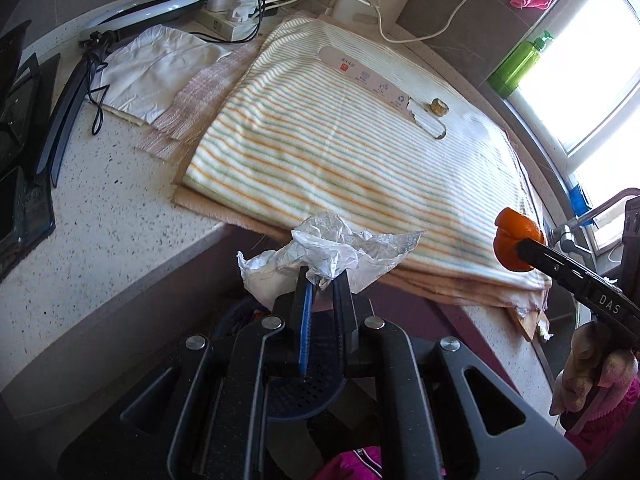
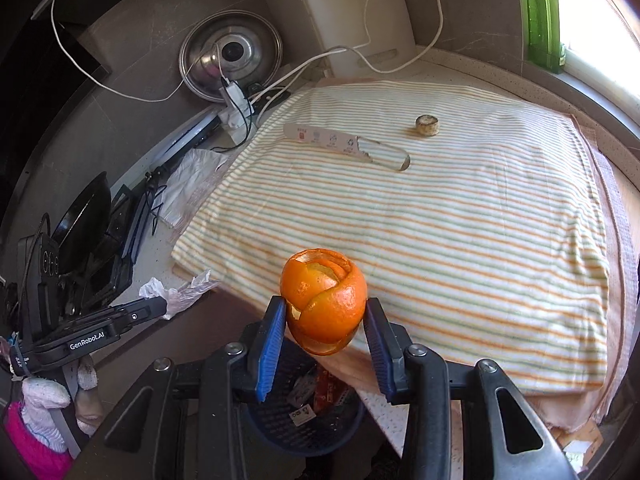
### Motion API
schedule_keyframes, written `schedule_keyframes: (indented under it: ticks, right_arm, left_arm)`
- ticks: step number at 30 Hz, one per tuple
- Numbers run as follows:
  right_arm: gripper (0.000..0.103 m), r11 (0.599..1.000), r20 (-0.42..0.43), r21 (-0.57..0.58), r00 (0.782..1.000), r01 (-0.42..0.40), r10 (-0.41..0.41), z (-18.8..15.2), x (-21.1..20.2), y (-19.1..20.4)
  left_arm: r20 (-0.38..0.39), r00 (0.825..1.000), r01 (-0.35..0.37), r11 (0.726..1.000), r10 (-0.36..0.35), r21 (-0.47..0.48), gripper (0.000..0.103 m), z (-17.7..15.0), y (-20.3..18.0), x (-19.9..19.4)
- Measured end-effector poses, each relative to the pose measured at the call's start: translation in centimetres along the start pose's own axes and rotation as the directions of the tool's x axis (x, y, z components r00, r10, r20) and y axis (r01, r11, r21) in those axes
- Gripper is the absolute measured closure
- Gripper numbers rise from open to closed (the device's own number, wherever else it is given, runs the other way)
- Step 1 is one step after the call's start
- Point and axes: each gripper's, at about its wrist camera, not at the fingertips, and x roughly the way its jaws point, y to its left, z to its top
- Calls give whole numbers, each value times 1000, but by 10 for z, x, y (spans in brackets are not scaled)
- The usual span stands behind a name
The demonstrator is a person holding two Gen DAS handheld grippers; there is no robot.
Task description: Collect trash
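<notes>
My left gripper (image 1: 320, 280) is shut on a crumpled white plastic wrapper (image 1: 332, 246), held just past the counter's front edge above a dark blue mesh bin (image 1: 308, 396). My right gripper (image 2: 325, 312) is shut on an orange peel (image 2: 324, 300) shaped like a hollow orange, held over the same bin (image 2: 296, 420), which holds several wrappers. From the left wrist view the peel (image 1: 516, 240) shows at the right edge on the right gripper's finger. On the striped towel (image 2: 440, 220) lie a torn white label strip (image 2: 344, 144) and a small round brownish stub (image 2: 427, 125).
The speckled counter (image 1: 100, 216) carries a power strip with cables (image 1: 236, 12), a white cloth (image 1: 156, 68), a pot lid (image 2: 230, 54) and dark equipment (image 2: 80, 240) at the left. A green bottle (image 2: 542, 16) stands by the window. A gloved hand (image 2: 44, 400) holds the left gripper.
</notes>
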Motion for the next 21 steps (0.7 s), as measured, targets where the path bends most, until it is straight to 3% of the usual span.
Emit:
schedule_keyframes:
  ticks: [10,21]
  right_arm:
    - [62,1000,-78,0,997,-6,6,-46,20,29]
    - [62,1000,-167,-2,986,16,-16,-89,47,39]
  left_arm:
    - [-87,996,-14,1000,15,11,95,-40,17,18]
    - [-193,980,-46,999,49,17,95,-75,33,57]
